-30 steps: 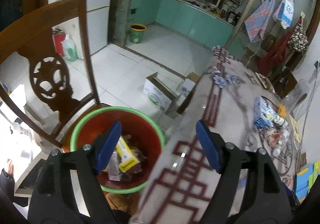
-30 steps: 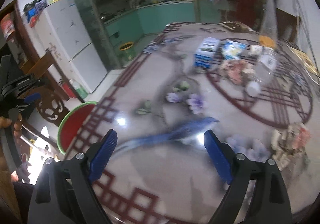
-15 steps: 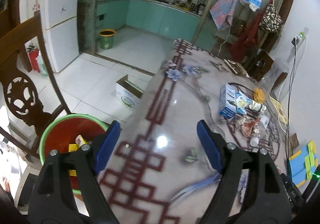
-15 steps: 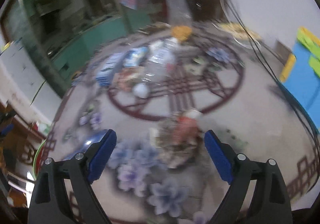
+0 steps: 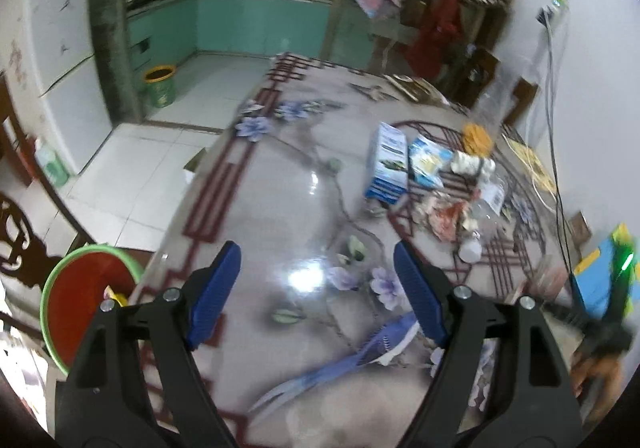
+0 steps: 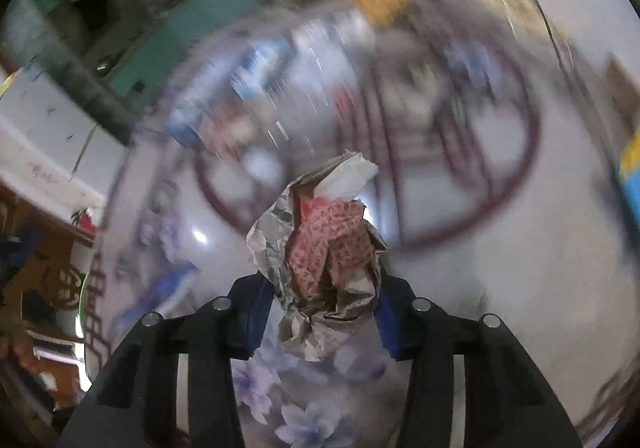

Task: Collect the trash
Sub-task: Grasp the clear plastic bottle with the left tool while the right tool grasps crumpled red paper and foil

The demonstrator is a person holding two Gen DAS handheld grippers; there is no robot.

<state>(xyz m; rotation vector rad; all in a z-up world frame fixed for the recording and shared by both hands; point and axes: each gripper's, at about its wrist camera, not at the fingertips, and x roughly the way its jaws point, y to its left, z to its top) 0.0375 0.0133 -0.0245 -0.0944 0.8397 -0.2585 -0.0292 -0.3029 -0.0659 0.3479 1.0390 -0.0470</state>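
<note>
My right gripper (image 6: pixel 320 288) has a crumpled wad of red-patterned and grey wrapper (image 6: pixel 324 240) between its blue pads. The jaws are closing and pinch its lower part, and the wad sticks up above the flowered tabletop (image 6: pixel 480 248). My left gripper (image 5: pixel 316 252) is open over the table (image 5: pixel 280 208) with nothing between its fingers. A red bin with a green rim (image 5: pixel 80 288) stands on the floor at the lower left, with some trash inside. More trash lies at the right of the table: a blue-white carton (image 5: pixel 388 164), crumpled wrappers (image 5: pixel 444 212) and a clear bottle (image 5: pixel 484 204).
A dark wooden chair (image 5: pixel 16 232) stands beside the red bin. A small green bin with a yellow rim (image 5: pixel 160 86) sits on the kitchen floor beyond. A blue box (image 5: pixel 596 276) and cables (image 5: pixel 556 168) lie along the table's right edge. The right wrist view is blurred.
The left gripper swung away from the red bin and now looks over the table. The right gripper travelled across the table to the crumpled wrapper and its jaws closed in on it.
</note>
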